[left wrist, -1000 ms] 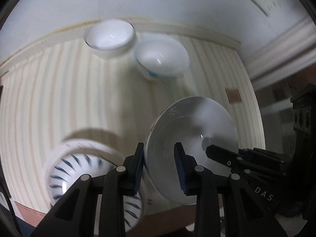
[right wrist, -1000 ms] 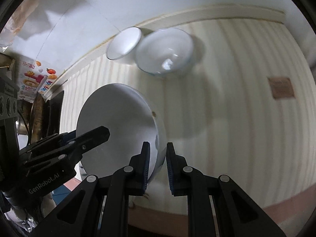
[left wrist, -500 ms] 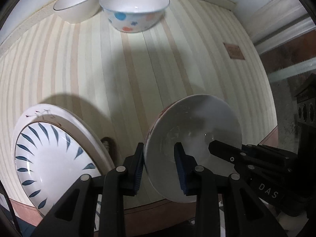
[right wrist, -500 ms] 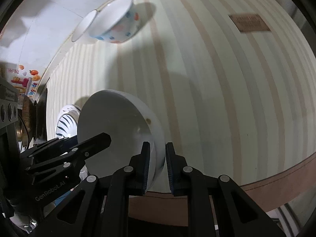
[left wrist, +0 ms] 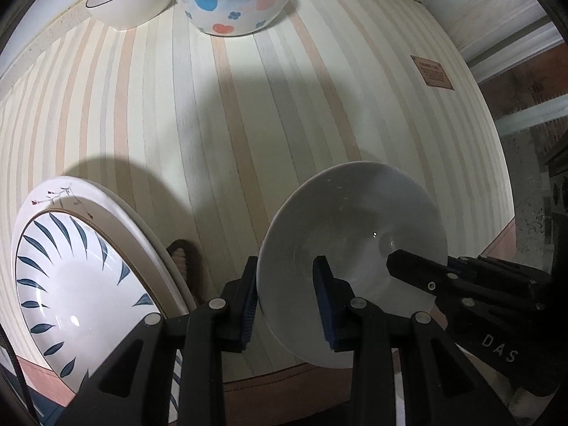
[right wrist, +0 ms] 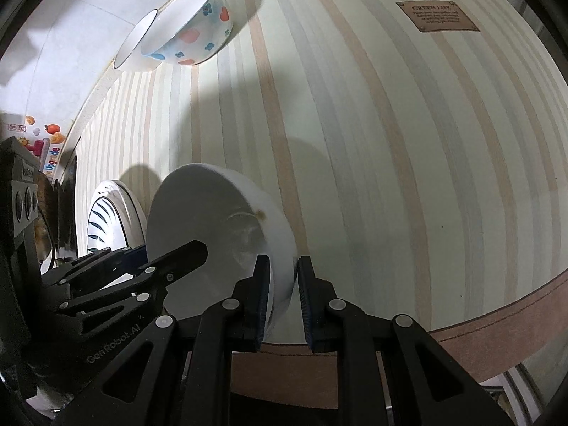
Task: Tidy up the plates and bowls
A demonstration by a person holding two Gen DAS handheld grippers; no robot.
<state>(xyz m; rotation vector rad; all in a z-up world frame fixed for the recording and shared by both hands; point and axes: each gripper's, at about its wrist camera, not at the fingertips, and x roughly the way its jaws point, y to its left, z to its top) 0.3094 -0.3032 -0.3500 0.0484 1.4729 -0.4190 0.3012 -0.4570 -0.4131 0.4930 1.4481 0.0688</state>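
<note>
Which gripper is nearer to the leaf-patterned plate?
Left. The left gripper grips the white bowl right beside the leaf-patterned plate; the right gripper holds the bowl's far rim, farther from it.

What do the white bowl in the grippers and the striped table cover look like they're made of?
White bowl: probably glazed ceramic or porcelain, since it is smooth with a small glossy highlight, though melamine is possible. Striped table cover: likely vinyl or coated cloth, flat and matte, with a sewn-on brown label.
</note>
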